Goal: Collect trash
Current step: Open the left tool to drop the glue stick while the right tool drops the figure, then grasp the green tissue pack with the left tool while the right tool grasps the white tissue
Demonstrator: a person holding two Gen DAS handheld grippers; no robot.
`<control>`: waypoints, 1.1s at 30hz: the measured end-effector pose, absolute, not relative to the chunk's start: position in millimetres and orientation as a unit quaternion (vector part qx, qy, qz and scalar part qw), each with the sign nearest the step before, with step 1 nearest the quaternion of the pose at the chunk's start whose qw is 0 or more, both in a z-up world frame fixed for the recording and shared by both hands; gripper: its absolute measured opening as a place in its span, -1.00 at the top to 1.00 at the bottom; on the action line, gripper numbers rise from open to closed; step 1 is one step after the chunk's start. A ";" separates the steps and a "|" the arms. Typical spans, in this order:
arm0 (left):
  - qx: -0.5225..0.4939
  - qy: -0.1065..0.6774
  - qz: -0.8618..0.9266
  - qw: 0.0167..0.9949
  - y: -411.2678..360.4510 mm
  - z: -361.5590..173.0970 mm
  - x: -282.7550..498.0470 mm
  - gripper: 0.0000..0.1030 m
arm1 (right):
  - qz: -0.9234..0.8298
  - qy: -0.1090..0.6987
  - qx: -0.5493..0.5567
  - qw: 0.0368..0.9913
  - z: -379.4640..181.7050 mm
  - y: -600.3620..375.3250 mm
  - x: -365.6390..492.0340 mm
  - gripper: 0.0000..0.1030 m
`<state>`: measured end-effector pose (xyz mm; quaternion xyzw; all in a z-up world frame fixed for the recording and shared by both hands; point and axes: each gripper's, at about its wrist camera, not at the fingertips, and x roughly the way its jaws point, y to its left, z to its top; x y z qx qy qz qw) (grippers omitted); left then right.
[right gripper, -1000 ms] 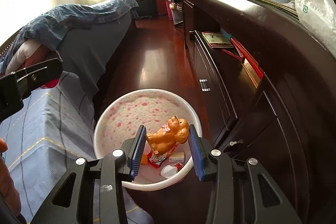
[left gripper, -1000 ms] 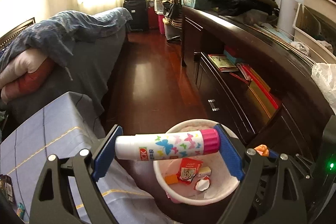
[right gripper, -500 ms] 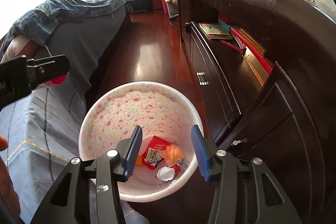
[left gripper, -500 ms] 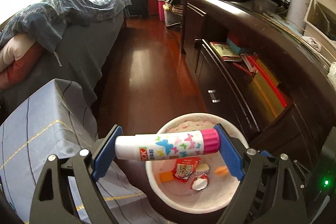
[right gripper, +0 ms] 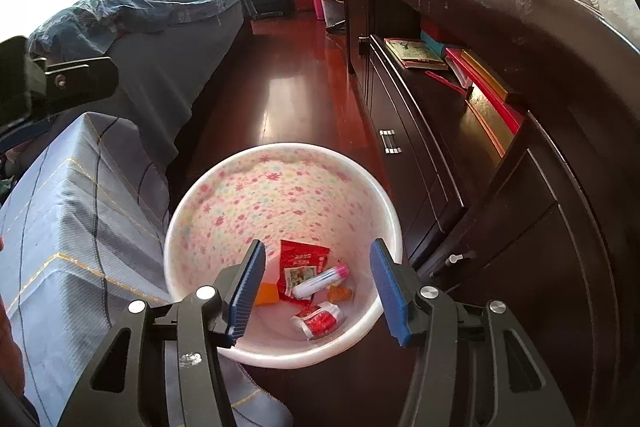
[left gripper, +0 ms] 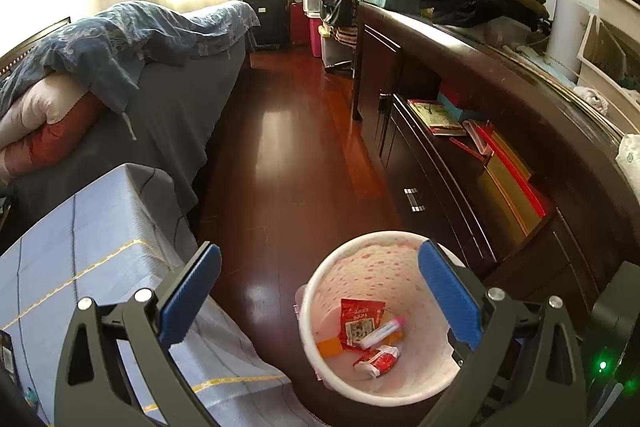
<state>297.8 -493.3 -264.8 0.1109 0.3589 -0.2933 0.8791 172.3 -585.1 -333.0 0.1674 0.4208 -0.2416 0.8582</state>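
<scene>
A white bin [left gripper: 362, 269] [right gripper: 276, 195] with a pink flower pattern inside stands on the floor below both grippers. At its bottom lie a butterfly-print glue stick [left gripper: 380, 333] [right gripper: 320, 281], a red wrapper [left gripper: 360, 313] [right gripper: 302, 261], a small red-and-white packet [left gripper: 378, 361] [right gripper: 320, 319] and an orange toy [right gripper: 340, 293]. My left gripper [left gripper: 318, 249] hovers over the bin's left rim, jaws opening wide, nothing between them. My right gripper [right gripper: 318, 247] hangs above the bin's middle, jaws also opening and empty.
A blue-grey checked cloth [left gripper: 80, 259] [right gripper: 60, 227] covers a surface left of the bin. A dark wood cabinet [left gripper: 500, 187] [right gripper: 520, 147] with books runs along the right. A bed [left gripper: 120, 67] stands at the left, with red wooden floor [left gripper: 288, 167] between.
The left jaws spread and the glue stick fell into the bin. The right jaws let go of the orange toy, which dropped in too, and kept widening.
</scene>
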 end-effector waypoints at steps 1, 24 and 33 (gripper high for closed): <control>0.109 0.358 -0.291 0.880 -488.2 -262.7 297.5 -0.93 | -0.241 0.421 0.167 0.858 -331.6 -582.8 172.4 -0.06; 0.013 0.378 -0.046 0.924 -194.5 -234.1 318.3 -0.93 | -0.053 0.394 0.097 0.912 -258.2 -397.6 200.2 -0.44; -0.023 0.385 0.049 0.922 -73.7 -245.9 333.4 -0.91 | 0.041 0.404 0.046 0.913 -252.9 -303.9 218.0 -0.45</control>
